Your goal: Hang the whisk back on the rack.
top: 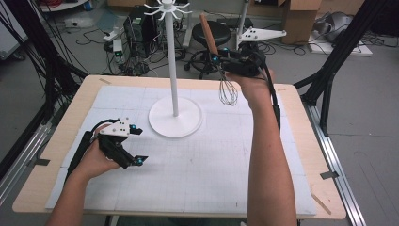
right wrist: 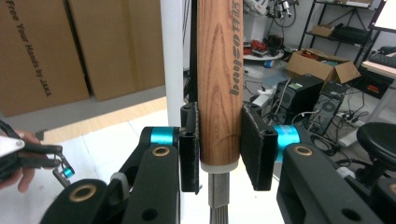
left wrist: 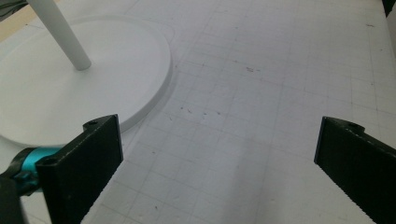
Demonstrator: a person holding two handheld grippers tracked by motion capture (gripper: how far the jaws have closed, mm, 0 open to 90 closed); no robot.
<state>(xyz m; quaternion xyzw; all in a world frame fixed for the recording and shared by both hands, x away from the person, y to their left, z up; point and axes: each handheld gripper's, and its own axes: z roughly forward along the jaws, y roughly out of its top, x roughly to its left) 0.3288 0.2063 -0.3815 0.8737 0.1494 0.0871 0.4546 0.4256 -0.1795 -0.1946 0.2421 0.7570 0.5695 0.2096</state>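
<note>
A whisk with a wooden handle [top: 207, 33] and a wire head [top: 227, 92] hangs in the air over the back of the table, handle up. My right gripper [top: 217, 58] is shut on the wooden handle [right wrist: 219, 88] just above its metal collar, and its pads [right wrist: 254, 147] press on both sides. A white stand [top: 174, 61] with hooks at the top rises from a round base [top: 162, 123] just left of the whisk. My left gripper [top: 137, 145] rests low on the white mat, open, with bare mat between its jaws. The round base [left wrist: 51, 102] lies just ahead of it.
A white gridded mat [top: 211, 160] covers most of the wooden table [top: 42, 179]. A black frame post [top: 329, 89] stands at the right edge. Beyond the far edge there are a stool [top: 209, 35], cables and cardboard boxes [top: 301, 16] on the floor.
</note>
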